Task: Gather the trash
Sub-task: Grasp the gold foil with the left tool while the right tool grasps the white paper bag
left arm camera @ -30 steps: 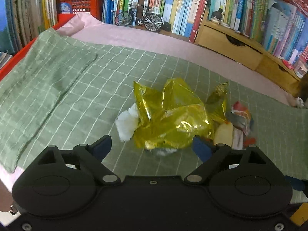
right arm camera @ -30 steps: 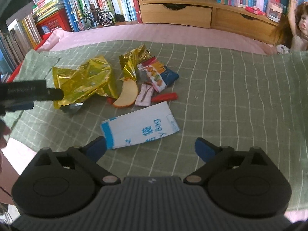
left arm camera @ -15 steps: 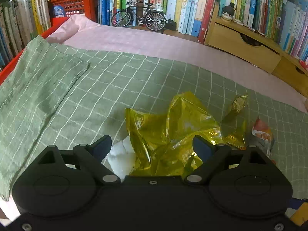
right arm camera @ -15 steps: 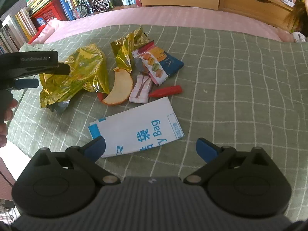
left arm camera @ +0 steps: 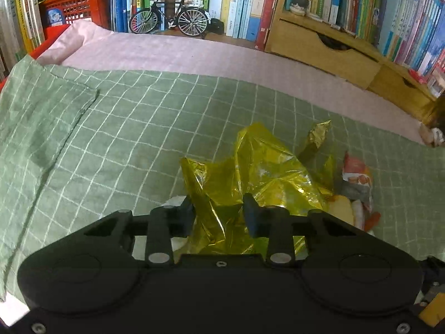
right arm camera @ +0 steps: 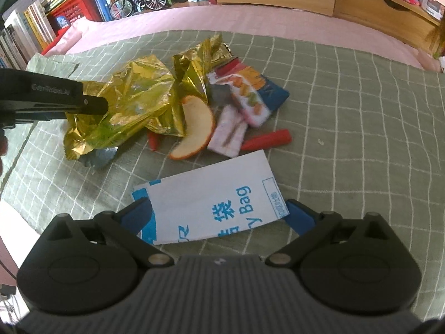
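My left gripper sits at 9 o'clock of the trash pile, jaws closing with the gold foil wrapper bunched between them; the pads look pressed into the foil. From the right wrist view the same gripper comes in at 9 o'clock, its tip dug into that wrapper. A white tissue peeks out at 8 o'clock of the wrapper, half hidden by my gripper body.

All of it lies on the green checked bedspread (bed, pink sheet beyond at 12 o'clock).

Moving right through the pile: a smaller gold wrapper at 1 o'clock of the big one, touching it. An orange-rimmed fruit slice lies just beside the big wrapper at 4 o'clock. A pink-white sachet touches the slice's right side. A colourful snack packet lies at 12 o'clock of the sachet, overlapping it. A red strip is at 4 o'clock of the sachet.

The white and blue bag (printed "Bag") lies flat at 6 o'clock of the pile, apart from it.

My right gripper is spread wide, blue pads either side of the bag's near edge; not pressing on it that I can see.

Background at 12 o'clock: books, a toy bicycle, a wooden drawer unit.
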Demonstrator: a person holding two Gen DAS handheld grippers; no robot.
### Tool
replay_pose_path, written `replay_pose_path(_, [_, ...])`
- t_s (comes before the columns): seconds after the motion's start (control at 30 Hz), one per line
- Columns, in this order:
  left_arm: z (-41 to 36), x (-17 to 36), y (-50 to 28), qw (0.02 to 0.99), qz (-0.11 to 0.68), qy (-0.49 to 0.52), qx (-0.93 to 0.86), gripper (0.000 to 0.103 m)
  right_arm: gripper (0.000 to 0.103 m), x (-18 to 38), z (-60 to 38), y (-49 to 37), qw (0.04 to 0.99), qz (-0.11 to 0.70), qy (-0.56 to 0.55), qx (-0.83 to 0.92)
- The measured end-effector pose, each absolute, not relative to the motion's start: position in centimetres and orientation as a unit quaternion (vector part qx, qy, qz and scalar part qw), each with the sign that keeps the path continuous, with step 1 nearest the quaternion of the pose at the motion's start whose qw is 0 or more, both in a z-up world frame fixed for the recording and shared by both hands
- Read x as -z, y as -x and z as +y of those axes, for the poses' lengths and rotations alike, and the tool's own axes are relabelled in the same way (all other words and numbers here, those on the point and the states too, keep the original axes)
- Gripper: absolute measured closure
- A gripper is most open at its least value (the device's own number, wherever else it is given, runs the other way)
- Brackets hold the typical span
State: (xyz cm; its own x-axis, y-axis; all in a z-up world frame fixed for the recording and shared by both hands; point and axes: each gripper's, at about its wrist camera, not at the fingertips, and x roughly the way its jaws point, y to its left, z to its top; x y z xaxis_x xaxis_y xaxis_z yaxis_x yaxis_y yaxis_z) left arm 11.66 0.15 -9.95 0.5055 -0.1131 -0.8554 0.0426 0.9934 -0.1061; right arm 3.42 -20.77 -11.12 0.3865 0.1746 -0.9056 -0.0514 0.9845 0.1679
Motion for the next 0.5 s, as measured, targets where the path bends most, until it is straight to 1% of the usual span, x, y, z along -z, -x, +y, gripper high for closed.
replay_pose_path(0.33, [0.4,7.9,-10.2,0.88,0.47,0.043,0.051,0.071,0.0,11.5,-19.2,-3.4,0.834,0.546,0.015,-0.079])
replay_pose_path(0.37, [0.4,7.6,-10.2,0.882,0.467,0.043,0.051,0.071,0.002,11.5,-19.1,-3.4,0.835,0.545,0.015,-0.082])
replay_pose_path(0.4, [0.5,7.4,-10.1,0.883,0.464,0.044,0.052,0.071,0.007,11.4,-19.1,-3.3,0.835,0.544,0.014,-0.087])
replay_pose_path(0.47, [0.5,7.1,-10.1,0.886,0.459,0.045,0.051,0.071,0.021,11.1,-19.0,-3.2,0.839,0.537,0.02,-0.088])
replay_pose_path(0.5, [0.5,7.0,-10.1,0.887,0.458,0.045,0.051,0.071,0.025,10.9,-19.0,-3.0,0.841,0.533,0.024,-0.086])
